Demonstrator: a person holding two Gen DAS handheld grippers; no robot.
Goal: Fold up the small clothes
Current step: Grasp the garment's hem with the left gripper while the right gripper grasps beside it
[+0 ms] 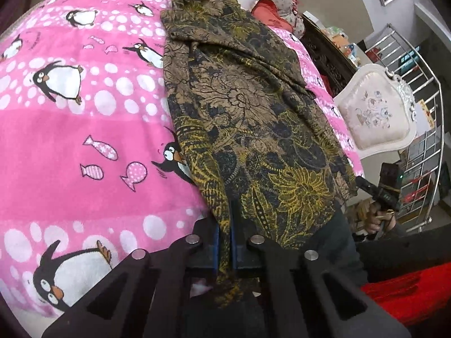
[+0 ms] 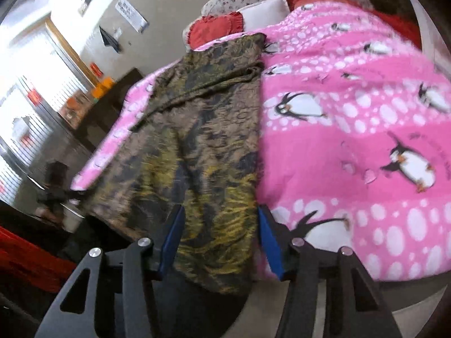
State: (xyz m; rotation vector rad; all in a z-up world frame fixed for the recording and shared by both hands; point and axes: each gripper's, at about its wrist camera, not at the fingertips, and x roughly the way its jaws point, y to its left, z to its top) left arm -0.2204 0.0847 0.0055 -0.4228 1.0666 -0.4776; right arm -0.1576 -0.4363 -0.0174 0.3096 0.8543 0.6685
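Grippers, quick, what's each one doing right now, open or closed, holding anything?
Left gripper: closed on the near edge of the patterned garment.
Right gripper: open, straddling the garment's near end, gripping nothing.

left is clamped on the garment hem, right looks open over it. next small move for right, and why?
Probably close the right gripper on the near hem of the brown floral garment. Its blue pads stand apart with the cloth edge between them, while the left gripper is already shut on the other near corner. Both corners held would let the hem lift evenly off the pink penguin blanket.
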